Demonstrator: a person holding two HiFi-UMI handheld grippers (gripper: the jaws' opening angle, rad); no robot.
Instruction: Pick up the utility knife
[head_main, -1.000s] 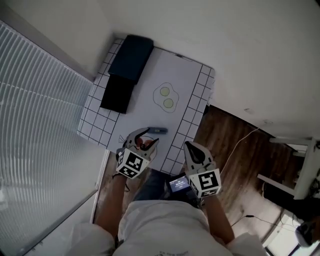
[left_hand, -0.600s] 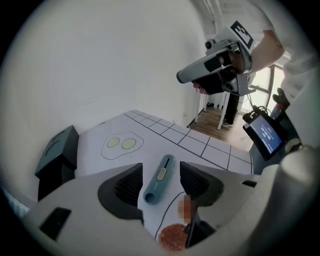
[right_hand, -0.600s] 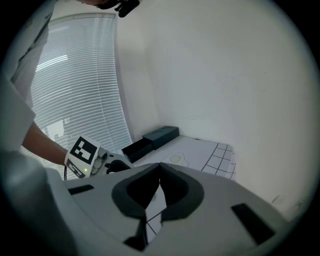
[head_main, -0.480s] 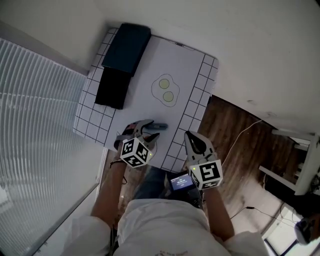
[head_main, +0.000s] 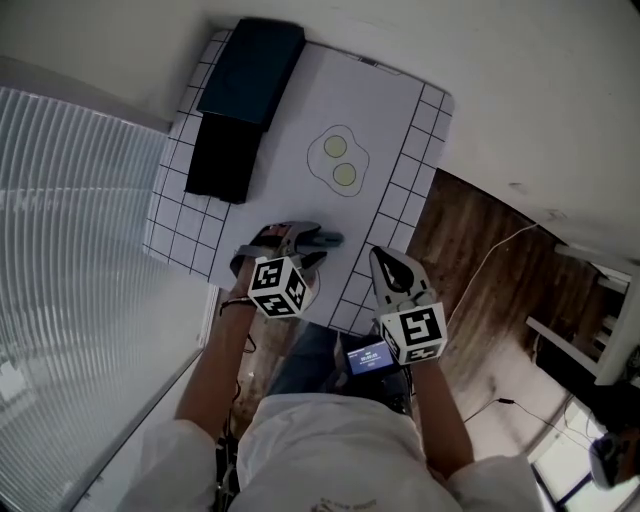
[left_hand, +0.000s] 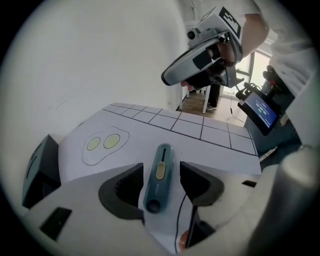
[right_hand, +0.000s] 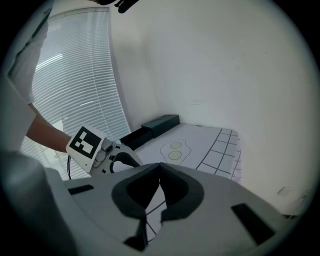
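The teal utility knife (left_hand: 159, 175) with a yellow slider lies flat on the white paper, near the table's front edge (head_main: 325, 240). My left gripper (left_hand: 161, 170) points steeply down at it and stands open. Its two dark pads are on either side of the knife's body, with a gap showing on each side. In the head view the left gripper (head_main: 303, 246) sits just left of the knife. My right gripper (right_hand: 159, 172) is shut with nothing in it. It hovers off the table's front right corner (head_main: 386, 264) and also shows in the left gripper view (left_hand: 200, 65).
A white table with a grid border (head_main: 170, 215) carries a paper with a fried-egg drawing (head_main: 340, 160). Two dark boxes (head_main: 250, 70) (head_main: 222, 160) stand at its far left. Window blinds (head_main: 70, 250) are on the left, wooden floor (head_main: 470, 290) on the right. A small lit screen (head_main: 368, 355) hangs at the person's waist.
The left gripper has dropped toward the table and rolled, so its jaws now straddle the knife. The right gripper has sunk a little and stays shut.
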